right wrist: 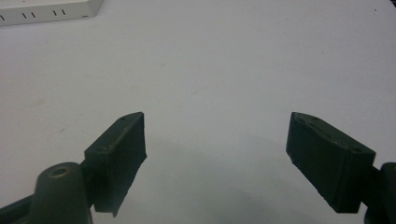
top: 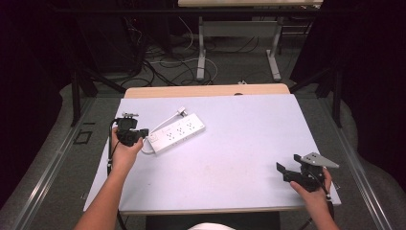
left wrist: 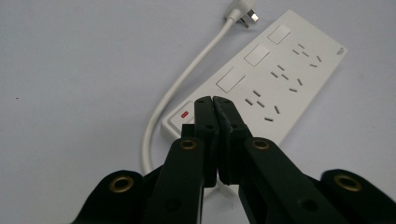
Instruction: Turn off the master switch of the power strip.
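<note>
A white power strip [top: 177, 132] lies on the table's left half, its cord looping from the near end round to a plug [top: 181, 111] beside its far side. In the left gripper view the strip [left wrist: 280, 70] shows three switches, three socket groups and a red-lit switch [left wrist: 184, 113] at its near end. My left gripper [left wrist: 214, 100] is shut, jaws pressed together with nothing between them, its tips hovering at that red-lit end [top: 145, 137]. My right gripper [top: 286, 173] stands open near the table's front right, with bare table between its jaws [right wrist: 215, 140].
The white table [top: 230, 158] has open surface across its middle and right. A corner of the strip [right wrist: 46, 11] appears at the top left of the right gripper view. Beyond the far edge are cables [top: 158, 67] on the floor and the legs of another table [top: 201, 48].
</note>
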`<act>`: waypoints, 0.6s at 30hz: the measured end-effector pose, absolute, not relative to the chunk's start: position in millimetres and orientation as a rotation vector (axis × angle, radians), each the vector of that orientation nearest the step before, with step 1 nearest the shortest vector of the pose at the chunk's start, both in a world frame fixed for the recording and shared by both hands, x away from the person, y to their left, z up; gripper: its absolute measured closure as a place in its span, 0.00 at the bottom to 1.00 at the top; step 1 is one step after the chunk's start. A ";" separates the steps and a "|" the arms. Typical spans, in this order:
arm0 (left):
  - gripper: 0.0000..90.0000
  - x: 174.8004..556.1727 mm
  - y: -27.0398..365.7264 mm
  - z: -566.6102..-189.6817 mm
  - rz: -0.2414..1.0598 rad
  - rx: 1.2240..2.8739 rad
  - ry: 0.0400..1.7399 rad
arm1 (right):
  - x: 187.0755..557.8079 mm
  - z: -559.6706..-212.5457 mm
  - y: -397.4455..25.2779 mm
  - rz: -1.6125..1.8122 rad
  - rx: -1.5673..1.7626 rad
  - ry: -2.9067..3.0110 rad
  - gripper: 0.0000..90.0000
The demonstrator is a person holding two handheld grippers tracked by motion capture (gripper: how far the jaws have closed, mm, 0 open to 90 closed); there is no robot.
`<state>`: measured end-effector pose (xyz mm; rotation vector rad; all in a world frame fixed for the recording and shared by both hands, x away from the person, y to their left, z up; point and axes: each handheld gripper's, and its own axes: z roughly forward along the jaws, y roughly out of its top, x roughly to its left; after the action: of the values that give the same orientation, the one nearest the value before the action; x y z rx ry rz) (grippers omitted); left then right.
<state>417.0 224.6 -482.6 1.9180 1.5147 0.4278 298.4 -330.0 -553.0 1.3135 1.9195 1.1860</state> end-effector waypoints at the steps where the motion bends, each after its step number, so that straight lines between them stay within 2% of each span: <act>1: 1.00 417.9 224.0 -483.3 0.434 1.920 1.523 | 298.5 -553.2 -330.1 1.187 1.314 1.920 0.22; 18: 1.00 433.0 216.6 -498.0 0.415 1.931 1.592 | 299.7 -555.4 -330.3 1.196 1.320 1.926 0.22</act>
<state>433.0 216.6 -498.0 1.9312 1.5920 0.4149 299.7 -330.3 -555.4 1.3195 1.9262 1.1960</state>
